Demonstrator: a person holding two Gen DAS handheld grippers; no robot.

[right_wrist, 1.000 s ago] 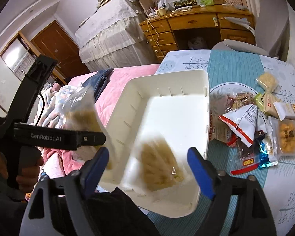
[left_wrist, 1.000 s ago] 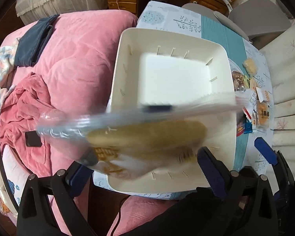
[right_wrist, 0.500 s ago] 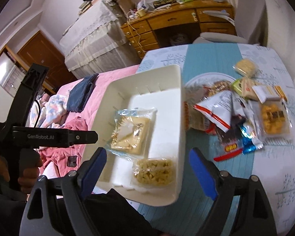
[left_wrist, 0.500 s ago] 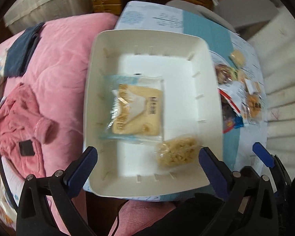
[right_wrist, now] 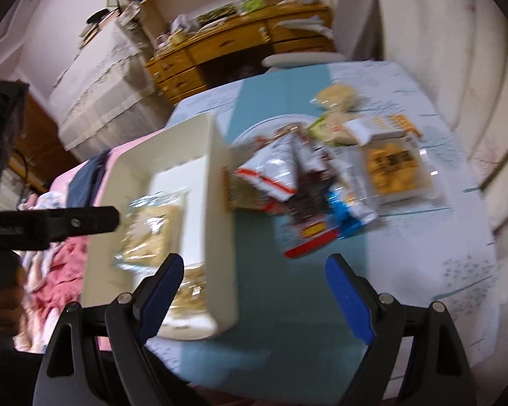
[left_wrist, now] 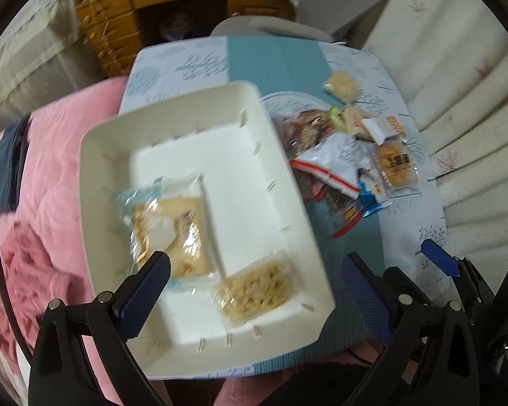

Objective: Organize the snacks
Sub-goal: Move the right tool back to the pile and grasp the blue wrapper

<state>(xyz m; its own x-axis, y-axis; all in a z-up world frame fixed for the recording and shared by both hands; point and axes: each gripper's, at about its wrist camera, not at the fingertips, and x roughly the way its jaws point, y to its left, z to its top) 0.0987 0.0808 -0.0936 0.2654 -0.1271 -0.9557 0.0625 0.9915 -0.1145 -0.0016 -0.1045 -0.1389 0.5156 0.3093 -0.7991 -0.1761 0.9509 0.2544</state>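
Observation:
A white tray (left_wrist: 94, 155) sits at the table's left edge and holds a clear-wrapped bread packet (left_wrist: 167, 226) and a bag of pale crunchy snack (left_wrist: 254, 291). The tray (right_wrist: 216, 176), the bread packet (right_wrist: 149, 230) and the bag (right_wrist: 189, 294) also show in the right wrist view. My left gripper (left_wrist: 254, 270) is open and empty above the tray's near end. My right gripper (right_wrist: 252, 277) is open and empty over the teal runner, short of a pile of loose snack packets (right_wrist: 288, 176). The pile (left_wrist: 335, 162) lies right of the tray.
A yellow cake packet (right_wrist: 393, 169) and a round pale snack (right_wrist: 335, 96) lie on the patterned tablecloth (right_wrist: 457, 270). A pink quilt (left_wrist: 50, 169) lies left of the table. A wooden desk (right_wrist: 240, 47) and a grey chair (left_wrist: 338, 10) stand behind. A white sofa (left_wrist: 474, 84) borders the right.
One second ago my left gripper held the bread packet over the tray; the packet now lies in the tray beside the crunchy snack bag. Both grippers have swung right toward the loose pile.

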